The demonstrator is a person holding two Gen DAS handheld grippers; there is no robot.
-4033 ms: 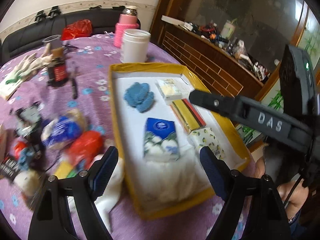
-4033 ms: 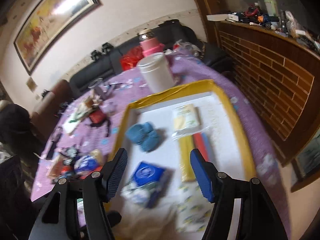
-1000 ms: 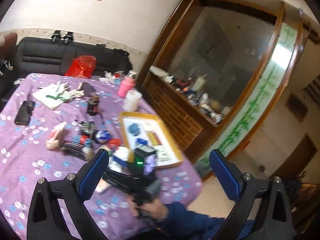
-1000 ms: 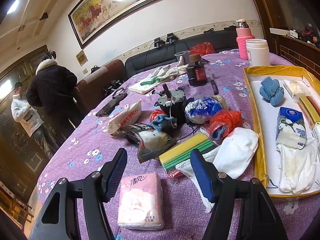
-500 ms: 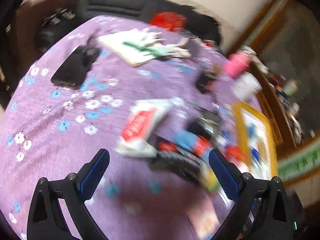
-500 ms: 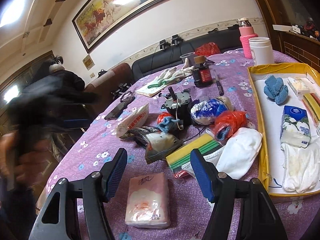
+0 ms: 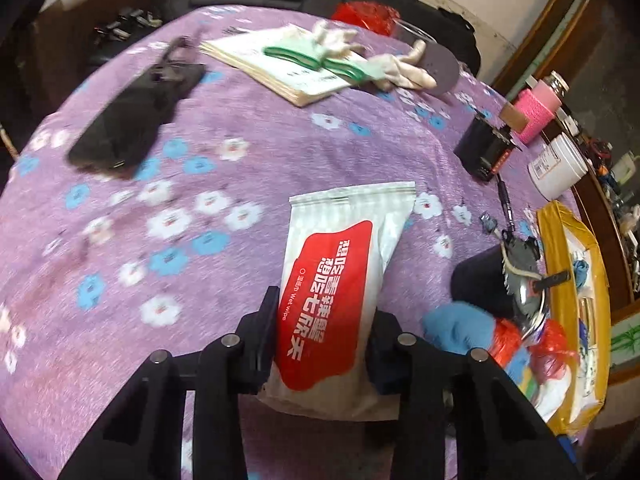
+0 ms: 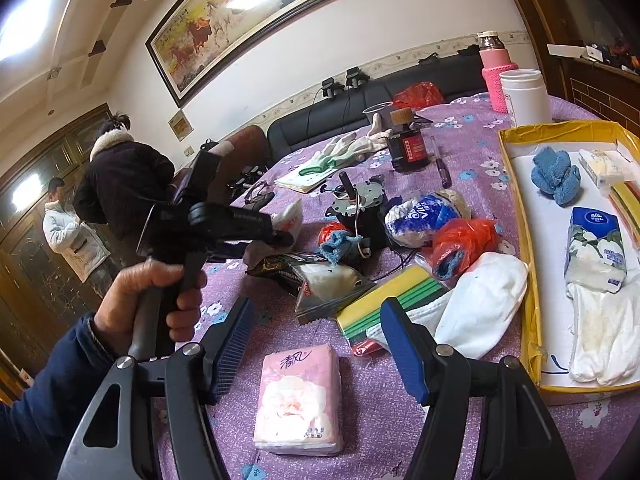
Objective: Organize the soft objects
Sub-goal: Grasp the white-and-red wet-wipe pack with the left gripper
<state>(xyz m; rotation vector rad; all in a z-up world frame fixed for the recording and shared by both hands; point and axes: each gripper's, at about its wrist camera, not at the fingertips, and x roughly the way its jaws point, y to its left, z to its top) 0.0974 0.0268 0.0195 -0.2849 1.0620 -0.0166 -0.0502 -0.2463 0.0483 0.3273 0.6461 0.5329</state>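
Red-white wipes pack (image 7: 332, 292) | left claw (image 7: 324, 336) just clenched on it | right claw (image 8: 316, 344) released | tablecloth (image 7: 224, 128) bare beyond.

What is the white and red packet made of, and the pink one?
White and red wet-wipe packet: looks like thin glossy plastic film, with a crimped, ribbed end seal. Pink tissue pack: seemingly clear shiny plastic wrap over soft paper tissues; it glints and looks puffy.

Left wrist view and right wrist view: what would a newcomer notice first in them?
In the left wrist view, the left gripper has just been closing on a white wet-wipe pack with a red label, on the purple flowered tablecloth. In the right wrist view, the right gripper stands open above a pink tissue pack, with the yellow tray at the right.
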